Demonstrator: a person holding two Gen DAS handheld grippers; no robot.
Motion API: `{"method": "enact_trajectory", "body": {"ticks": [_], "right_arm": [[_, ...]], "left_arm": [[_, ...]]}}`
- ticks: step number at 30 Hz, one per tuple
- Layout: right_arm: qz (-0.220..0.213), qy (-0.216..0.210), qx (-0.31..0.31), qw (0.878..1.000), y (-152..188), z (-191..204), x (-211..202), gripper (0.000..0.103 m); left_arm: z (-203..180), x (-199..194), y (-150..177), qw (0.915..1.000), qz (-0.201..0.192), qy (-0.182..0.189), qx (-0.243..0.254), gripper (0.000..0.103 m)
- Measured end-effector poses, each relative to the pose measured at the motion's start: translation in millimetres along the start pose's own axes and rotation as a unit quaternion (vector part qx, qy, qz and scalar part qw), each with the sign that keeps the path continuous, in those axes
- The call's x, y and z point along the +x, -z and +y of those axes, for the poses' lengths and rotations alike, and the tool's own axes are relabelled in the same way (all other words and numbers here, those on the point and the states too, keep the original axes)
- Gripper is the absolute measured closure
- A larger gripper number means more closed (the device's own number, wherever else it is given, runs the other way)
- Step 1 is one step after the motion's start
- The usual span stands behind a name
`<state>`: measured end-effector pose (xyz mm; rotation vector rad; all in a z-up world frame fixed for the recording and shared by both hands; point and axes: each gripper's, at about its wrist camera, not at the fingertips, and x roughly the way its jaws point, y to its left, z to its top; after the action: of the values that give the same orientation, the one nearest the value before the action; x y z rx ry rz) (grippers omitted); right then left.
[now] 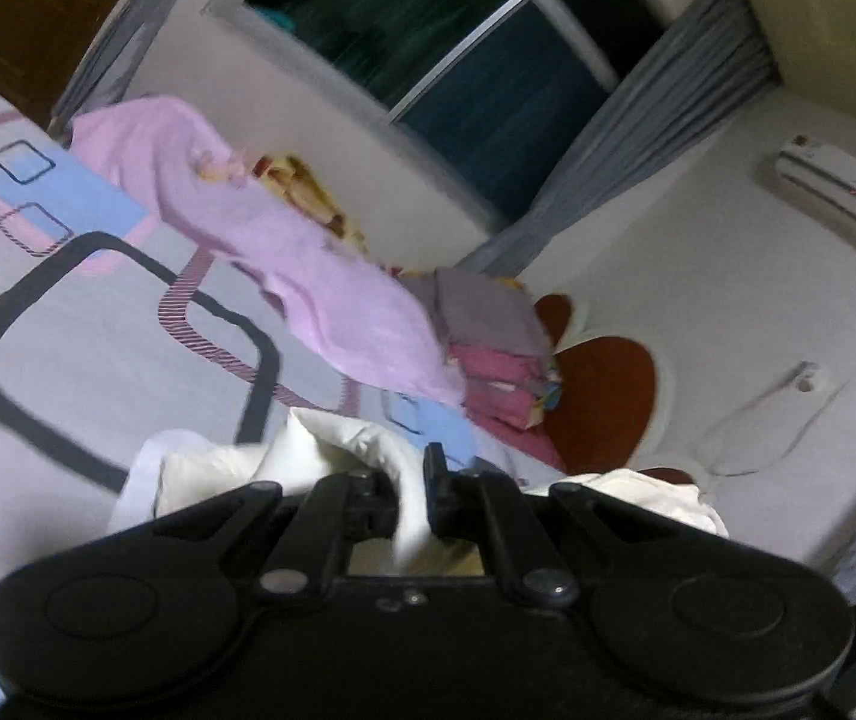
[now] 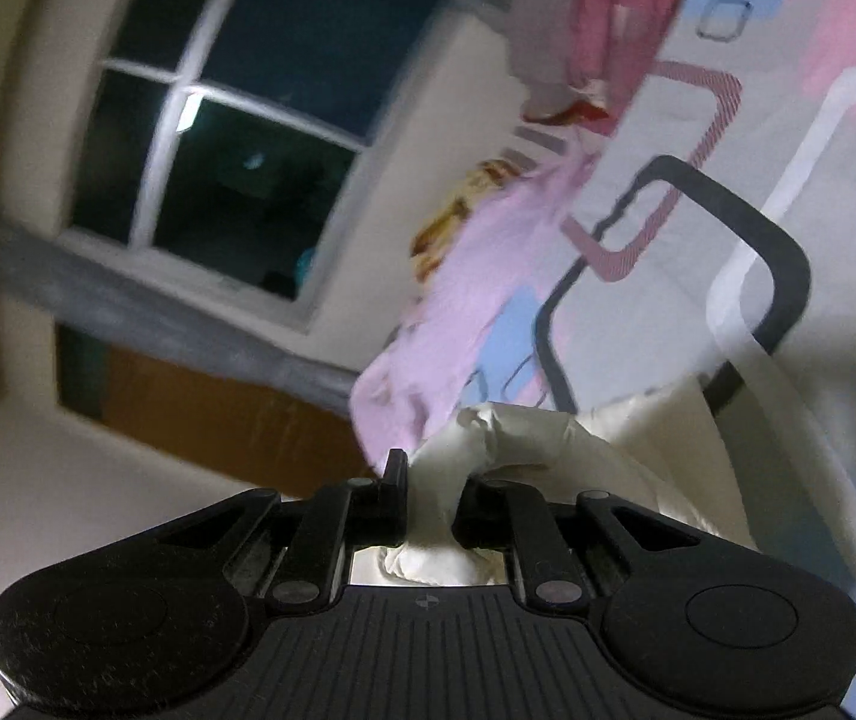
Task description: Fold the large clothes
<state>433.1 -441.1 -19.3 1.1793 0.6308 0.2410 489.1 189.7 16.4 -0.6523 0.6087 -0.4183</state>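
Note:
A white garment (image 1: 332, 456) is bunched between the jaws of my left gripper (image 1: 410, 495), which is shut on it and holds it above the patterned bedsheet (image 1: 98, 324). The same white garment (image 2: 523, 438) is pinched in my right gripper (image 2: 430, 504), also shut on it, with cloth hanging to the right. Both views are tilted and blurred. How the rest of the garment hangs is hidden.
A lilac cloth (image 1: 284, 252) lies crumpled on the bed's far side and also shows in the right wrist view (image 2: 475, 276). A stack of folded pink and grey clothes (image 1: 493, 348) sits beside it. A dark window (image 1: 457, 42), grey curtains (image 1: 655, 126) and an air conditioner (image 1: 841, 198) are behind.

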Motion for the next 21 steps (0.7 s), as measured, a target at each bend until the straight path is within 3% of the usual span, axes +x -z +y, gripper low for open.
{"method": "enact_trajectory", "body": {"ticks": [4,7,9,10,11,12,14,16,18,19,21], "right_arm": [[0.015,0.035,0.048,0.998,-27.4,-28.9,54.5,0.091],[0.028,0.031,0.082,0.996,-40.1,-54.8,83.3,0.086],[0.022,0.028,0.102,0.994,-48.7,-72.1,94.8,0.061],[0.007,0.027,0.106,0.994,-50.3,-74.0,92.1,0.042],[-0.019,0.028,0.110,0.993,-54.7,-77.9,88.1,0.029],[-0.049,0.026,0.120,0.991,-59.3,-83.0,81.6,0.027],[-0.071,0.025,0.121,0.990,-65.2,-84.8,70.5,0.027],[-0.066,0.063,0.014,0.996,-63.0,-56.6,64.9,0.027],[-0.030,0.085,-0.122,0.989,-41.3,-16.1,72.9,0.027],[-0.012,0.093,-0.185,0.978,-24.3,0.8,80.6,0.027],[0.033,0.108,-0.307,0.945,17.5,30.2,107.6,0.027]], "left_arm": [[34.1,55.0,-15.8,0.9988,0.041,-0.023,-0.011,0.098],[63.1,83.1,-18.9,0.9973,0.057,-0.022,-0.040,0.089],[81.2,96.4,-26.8,0.9955,0.063,-0.028,-0.066,0.079],[90.4,99.4,-28.9,0.9946,0.059,-0.033,-0.079,0.076],[99.2,98.9,-31.4,0.9937,0.046,-0.045,-0.091,0.066],[104.4,94.7,-34.3,0.9930,0.031,-0.057,-0.099,0.044],[113.7,79.1,-41.4,0.9900,-0.014,-0.090,-0.108,0.025],[107.4,65.3,-47.0,0.9906,-0.028,-0.104,-0.084,0.028],[74.3,58.7,-42.4,0.9932,-0.020,-0.114,-0.012,0.032],[49.5,60.7,-33.5,0.9932,-0.009,-0.108,0.042,0.034],[4.3,72.9,-9.3,0.9851,0.014,-0.108,0.133,0.037]]}}
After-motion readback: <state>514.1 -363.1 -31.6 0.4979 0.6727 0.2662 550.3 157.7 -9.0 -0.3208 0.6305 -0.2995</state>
